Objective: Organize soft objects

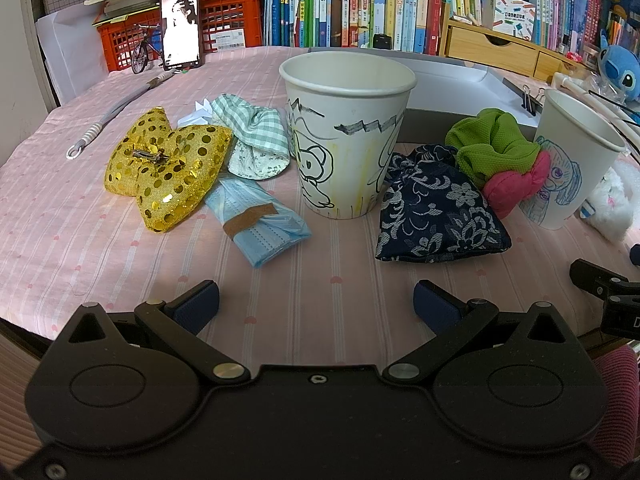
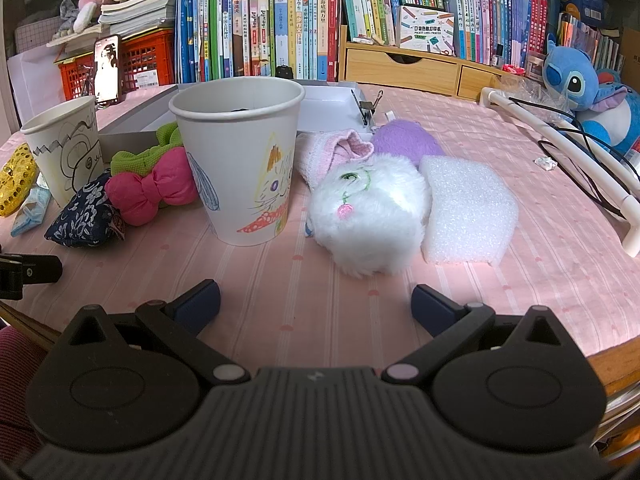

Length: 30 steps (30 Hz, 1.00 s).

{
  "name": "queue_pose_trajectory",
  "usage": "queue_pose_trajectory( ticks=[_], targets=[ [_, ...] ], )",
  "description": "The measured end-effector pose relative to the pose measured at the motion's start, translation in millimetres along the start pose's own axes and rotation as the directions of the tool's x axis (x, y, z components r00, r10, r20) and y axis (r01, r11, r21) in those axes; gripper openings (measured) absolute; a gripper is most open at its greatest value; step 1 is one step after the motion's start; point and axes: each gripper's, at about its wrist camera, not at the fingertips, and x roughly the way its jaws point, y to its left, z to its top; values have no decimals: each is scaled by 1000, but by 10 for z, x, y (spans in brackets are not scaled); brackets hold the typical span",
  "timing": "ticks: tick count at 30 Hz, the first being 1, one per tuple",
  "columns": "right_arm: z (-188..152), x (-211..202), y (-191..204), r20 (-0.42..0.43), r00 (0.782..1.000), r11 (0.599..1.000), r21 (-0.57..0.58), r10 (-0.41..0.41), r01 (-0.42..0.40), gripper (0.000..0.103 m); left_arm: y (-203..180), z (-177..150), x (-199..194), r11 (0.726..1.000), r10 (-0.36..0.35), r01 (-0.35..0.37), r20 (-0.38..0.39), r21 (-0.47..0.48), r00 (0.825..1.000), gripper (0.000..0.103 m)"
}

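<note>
Soft objects lie across the pink-striped counter, all beyond both tongs. Left tongs hover spread wide and empty over the near edge; right tongs likewise, spread and holding nothing. Nearest the left tongs are a blue face mask and a navy floral pouch, with a gold sequin bow toward the left edge. Behind them stands a paper cup, flanked by a green scrunchie and pink bow. Before the right tongs sit a white fluffy toy and foam block, beside a second cup. Books line the far edge.
</note>
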Motion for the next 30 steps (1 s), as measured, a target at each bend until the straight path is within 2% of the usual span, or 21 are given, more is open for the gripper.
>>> queue_pose_trajectory(
  ticks=[16, 26, 30],
  targets=[
    [-13, -25, -7, 21, 1000, 1000, -2, 4, -4, 103, 38, -9, 8, 1000, -19, 19, 10, 19, 1000, 103],
    [-73, -59, 8, 68, 998, 1000, -4, 7, -6, 103, 66, -52, -4, 999, -30, 29, 39, 26, 999, 103],
    [-55, -63, -3, 56, 998, 1000, -5, 8, -8, 103, 94, -34, -56, 998, -63, 63, 40, 4, 997, 100]
  ],
)
